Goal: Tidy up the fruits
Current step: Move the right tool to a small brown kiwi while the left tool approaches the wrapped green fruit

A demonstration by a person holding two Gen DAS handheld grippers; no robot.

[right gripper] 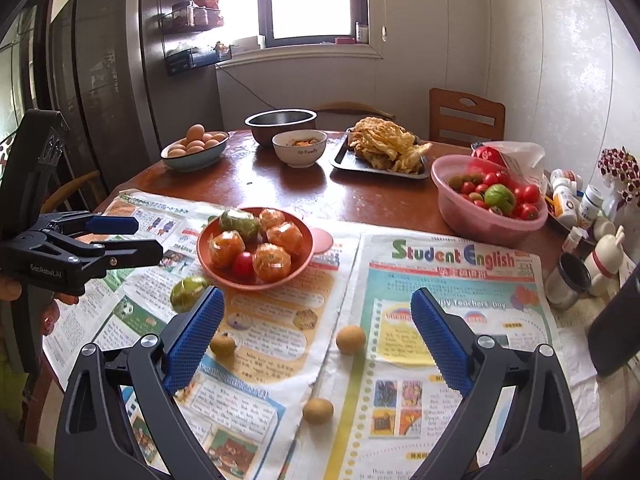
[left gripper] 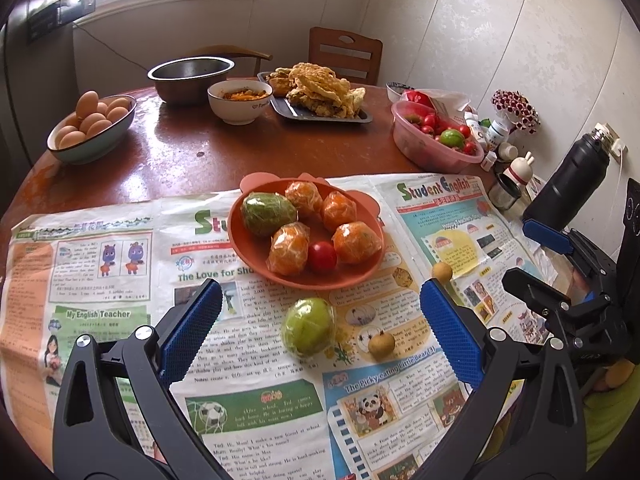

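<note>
An orange plate (left gripper: pixel 252 248) (right gripper: pixel 260 286) on the newspaper holds several plastic-wrapped oranges (left gripper: pixel 288 250), a wrapped green fruit (left gripper: pixel 268 214) and a red tomato (left gripper: pixel 322 256). Another wrapped green fruit (left gripper: pixel 308 327) (right gripper: pixel 188 294) lies on the paper in front of the plate. My left gripper (left gripper: pixel 320 332) (right gripper: pixel 150 237) is open with this fruit between its fingers, untouched by either pad. Three small brown longans (right gripper: pixel 350 339) (right gripper: pixel 223 345) (right gripper: pixel 318 411) lie loose on the paper. My right gripper (right gripper: pixel 320 336) (left gripper: pixel 528 264) hovers open above them, holding nothing.
Farther back on the round wooden table stand a bowl of eggs (left gripper: pixel 92 128), a steel bowl (left gripper: pixel 190 78), a white bowl (left gripper: pixel 240 102) and a tray of fried food (left gripper: pixel 316 92). A pink basin of tomatoes (right gripper: pixel 488 204), small bottles (right gripper: pixel 568 204) and a black flask (left gripper: pixel 568 184) crowd the right edge.
</note>
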